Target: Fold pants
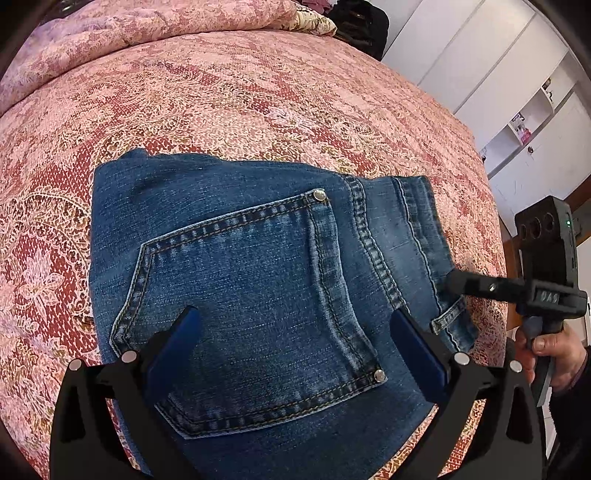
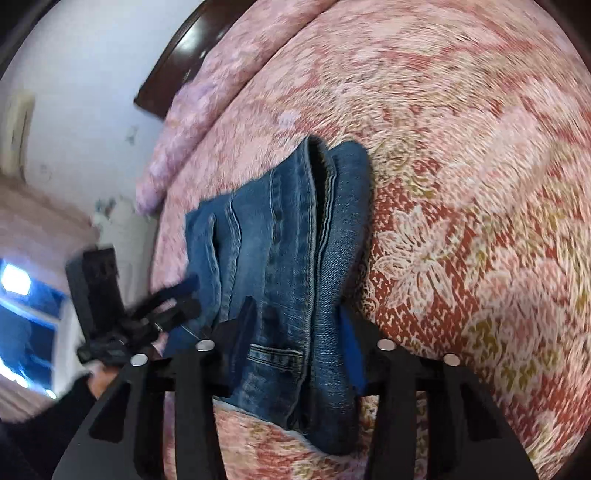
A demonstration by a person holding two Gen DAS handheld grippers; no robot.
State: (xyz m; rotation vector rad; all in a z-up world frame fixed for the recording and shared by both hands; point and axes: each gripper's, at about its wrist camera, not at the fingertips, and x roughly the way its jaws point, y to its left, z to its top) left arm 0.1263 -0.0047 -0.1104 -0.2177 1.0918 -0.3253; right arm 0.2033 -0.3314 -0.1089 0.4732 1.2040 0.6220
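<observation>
Denim trousers, blue with orange stitching (image 1: pixel 258 280), lie already folded into a thick packet near the edge of the bed with the pink and red flowered cover (image 1: pixel 221 103), back pocket upward. It seems the folding is nearly finished and only tidying or lifting the packet remains.

The left claw (image 1: pixel 295 343) hovers over the pocket with its blue pads (image 1: pixel 177 343) wide apart, holding nothing. The right claw (image 2: pixel 295 325) sits astride the waistband end of the packet; whether its pads already press the cloth I cannot tell, because the picture is blurred.

For the next move, the right claw must hold all layers together, otherwise the packet can open.

A pink quilt (image 1: pixel 129 26) lies well apart; nothing blocks the way.
</observation>
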